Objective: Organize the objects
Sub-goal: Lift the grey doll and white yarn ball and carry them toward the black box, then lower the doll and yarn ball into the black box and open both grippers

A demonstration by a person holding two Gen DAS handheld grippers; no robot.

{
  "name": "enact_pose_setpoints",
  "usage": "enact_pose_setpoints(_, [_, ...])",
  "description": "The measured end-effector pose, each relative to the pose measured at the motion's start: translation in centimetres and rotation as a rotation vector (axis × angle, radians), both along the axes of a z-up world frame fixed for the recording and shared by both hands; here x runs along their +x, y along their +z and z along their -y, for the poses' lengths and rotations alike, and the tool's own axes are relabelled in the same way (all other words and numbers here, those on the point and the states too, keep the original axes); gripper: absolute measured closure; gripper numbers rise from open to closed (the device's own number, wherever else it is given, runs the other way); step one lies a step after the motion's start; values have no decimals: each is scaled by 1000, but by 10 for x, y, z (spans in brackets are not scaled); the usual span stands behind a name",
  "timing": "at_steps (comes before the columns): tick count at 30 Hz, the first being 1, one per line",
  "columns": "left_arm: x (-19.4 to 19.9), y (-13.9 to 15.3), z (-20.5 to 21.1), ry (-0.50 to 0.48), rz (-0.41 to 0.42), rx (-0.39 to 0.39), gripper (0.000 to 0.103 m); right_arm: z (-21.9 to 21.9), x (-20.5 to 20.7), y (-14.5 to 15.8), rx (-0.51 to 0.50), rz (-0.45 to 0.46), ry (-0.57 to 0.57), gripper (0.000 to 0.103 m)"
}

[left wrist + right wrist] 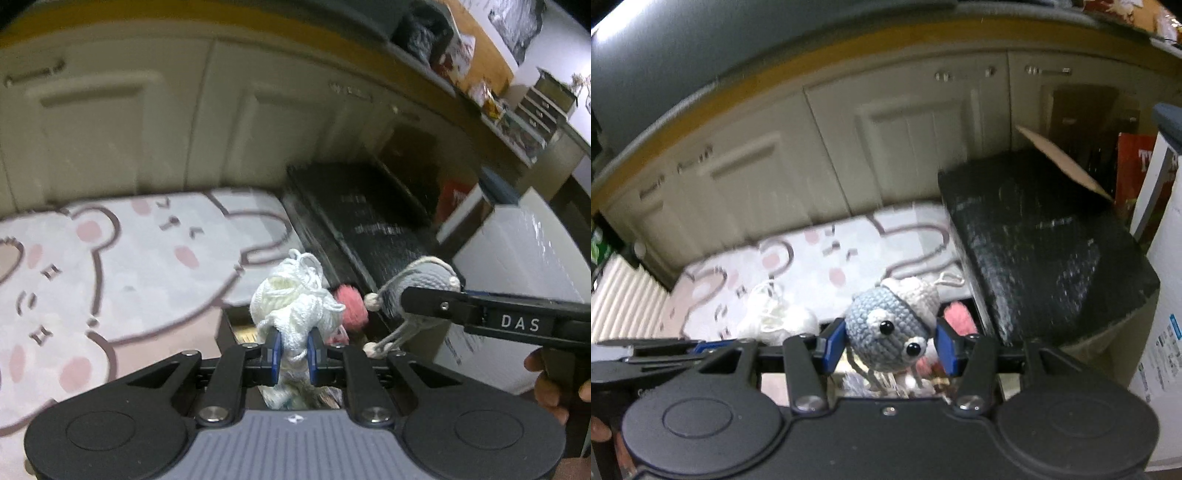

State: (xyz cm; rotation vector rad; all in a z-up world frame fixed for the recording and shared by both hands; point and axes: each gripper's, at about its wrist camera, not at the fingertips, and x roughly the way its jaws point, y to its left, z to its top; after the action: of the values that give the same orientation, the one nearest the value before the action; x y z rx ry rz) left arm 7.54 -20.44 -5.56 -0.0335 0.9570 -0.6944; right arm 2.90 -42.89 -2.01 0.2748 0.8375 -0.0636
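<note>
My left gripper (294, 350) is shut on a white crocheted yarn toy (295, 299), which sticks up between its blue pads. My right gripper (891, 345) is shut on a grey crocheted creature (886, 332) with two black bead eyes and a cream cap. In the left wrist view that grey creature (421, 288) hangs from the right gripper (424, 299) at the right, cords with beads dangling below it. The white toy (775, 317) and the left gripper show blurred at the left of the right wrist view. Below both grippers lies an open dark box (236, 325) with a pink fluffy item (351, 302) inside.
A mat printed with cartoon bears (122, 266) covers the floor before cream cabinet doors (147, 122). A black wrapped box (1045, 251) stands to the right, with a white carton (1167, 314) and a cardboard flap (1060, 162) beyond. A hand (550, 387) grips the right tool.
</note>
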Motion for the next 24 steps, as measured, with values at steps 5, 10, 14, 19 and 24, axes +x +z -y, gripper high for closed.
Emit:
enact_pose_setpoints(5, [-7,-20,14,-40,-62,38,88,3,1,-12,-24,-46,4,51])
enact_pose_setpoints(10, [-14,-35,27,-78,-72,125,88,7,7,-21,-35,-43,-27,51])
enact_pose_setpoints(14, [-17,-46,33,-116,-54,213,88,5,16,-35,-68,-90,-16,51])
enact_pose_setpoints(19, [-19,-55,40,-161,-83,235,87,1,25,-49,-80,-125,13,49])
enact_pose_setpoints(24, [-19,-66,45,-174,-133,237,63,-1,25,-47,-121,-105,-9,27])
